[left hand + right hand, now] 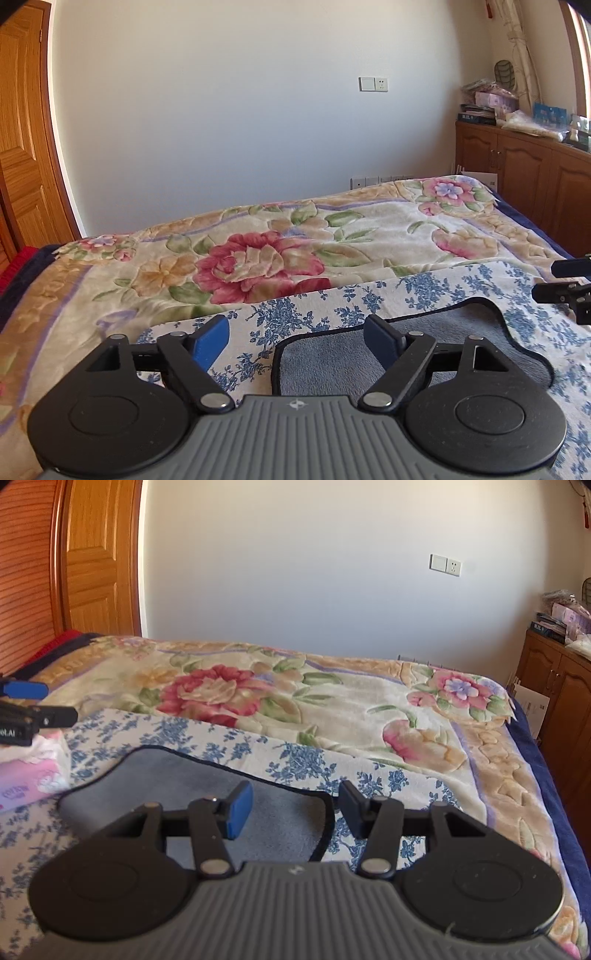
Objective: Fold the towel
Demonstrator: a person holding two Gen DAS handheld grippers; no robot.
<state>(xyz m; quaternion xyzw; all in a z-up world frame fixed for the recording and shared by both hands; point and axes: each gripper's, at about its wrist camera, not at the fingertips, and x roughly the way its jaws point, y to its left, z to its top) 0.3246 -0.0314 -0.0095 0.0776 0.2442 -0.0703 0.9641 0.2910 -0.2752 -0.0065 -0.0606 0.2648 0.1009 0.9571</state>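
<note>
A grey-blue towel (332,365) with a dark bound edge lies flat on a white cloth with blue flowers (295,314) on the bed. It also shows in the right wrist view (184,775). My left gripper (295,341) is open and empty, hovering over the towel's left edge. My right gripper (293,808) is open and empty, hovering over the towel's right edge. The right gripper's fingers (565,284) show at the right border of the left wrist view. The left gripper's fingers (29,701) show at the left border of the right wrist view.
A floral blanket (258,258) covers the bed beyond the cloth. A pink tissue pack (33,771) lies left of the towel. A wooden door (96,557) stands far left. A wooden cabinet (524,162) with clutter stands right of the bed.
</note>
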